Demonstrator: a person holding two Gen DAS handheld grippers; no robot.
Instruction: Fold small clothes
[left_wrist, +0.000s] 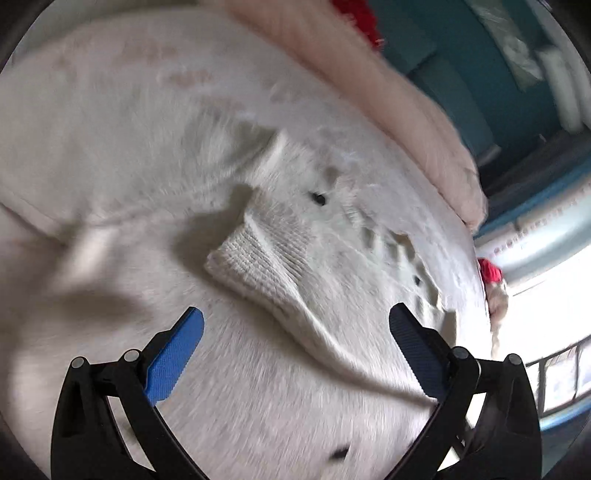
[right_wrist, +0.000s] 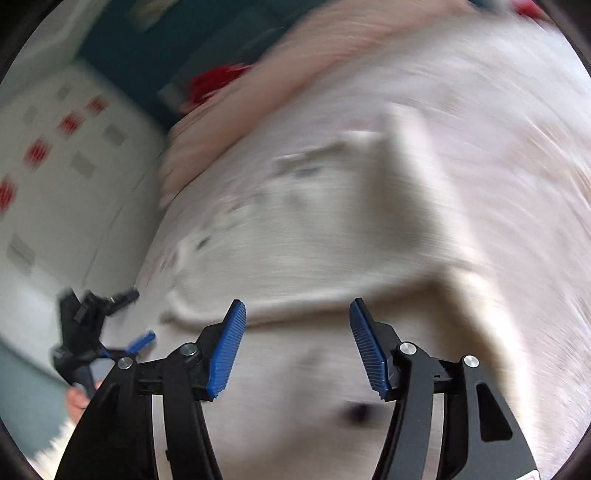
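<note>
Both released, left tool (left_wrist: 295, 332) and right tool (right_wrist: 297, 325), over a white knit garment (left_wrist: 266, 251) (blurred) on the bed (left_wrist: 92, 129).

A knitted garment (left_wrist: 295, 236) lies flat on the bed (left_wrist: 110, 147), ahead of the left gripper (left_wrist: 295, 347). A blanket (left_wrist: 369, 85) lies bunched along the bed's far edge, behind the garment.
</note>
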